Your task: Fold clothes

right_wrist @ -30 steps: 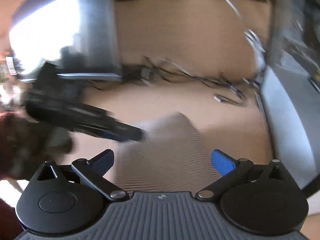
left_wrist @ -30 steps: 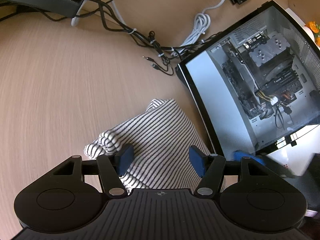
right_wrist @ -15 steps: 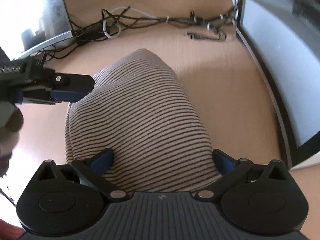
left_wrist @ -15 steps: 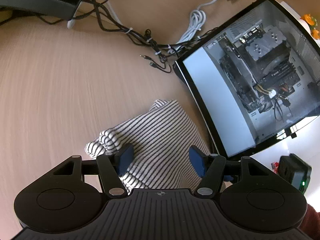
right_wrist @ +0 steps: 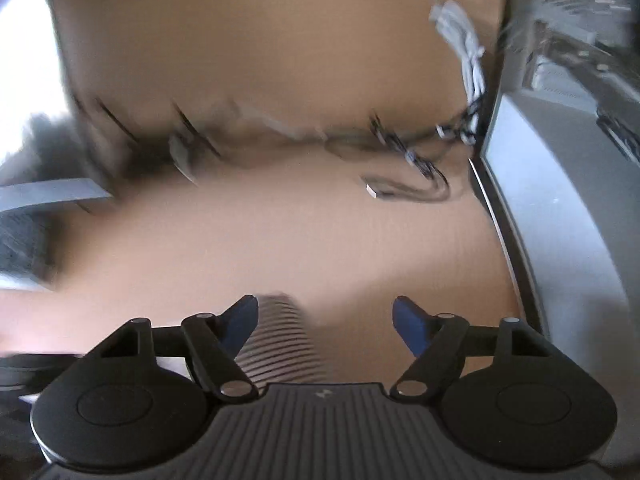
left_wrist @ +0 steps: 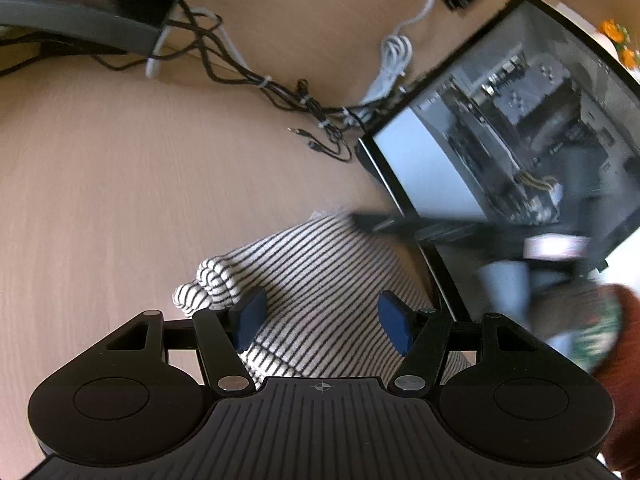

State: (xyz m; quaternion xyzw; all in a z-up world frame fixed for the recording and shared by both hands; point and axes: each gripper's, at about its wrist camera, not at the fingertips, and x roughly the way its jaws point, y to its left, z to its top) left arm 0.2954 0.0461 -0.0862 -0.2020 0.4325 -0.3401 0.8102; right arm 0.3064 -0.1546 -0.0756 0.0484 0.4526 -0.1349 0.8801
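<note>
Right view motion-blurred; striped garment point(right_wrist: 280, 344) smeared, cut off behind gripper body.

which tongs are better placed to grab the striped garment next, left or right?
Left, probably. The left tongs are open directly over the striped garment, cloth between the pads. The right tongs are open too, but their blurred view shows only a sliver of cloth by one pad, mostly bare desk.

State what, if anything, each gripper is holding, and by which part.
Nothing is held. The left gripper is open over the striped garment; the right gripper is open too, gripping no cloth.
</note>
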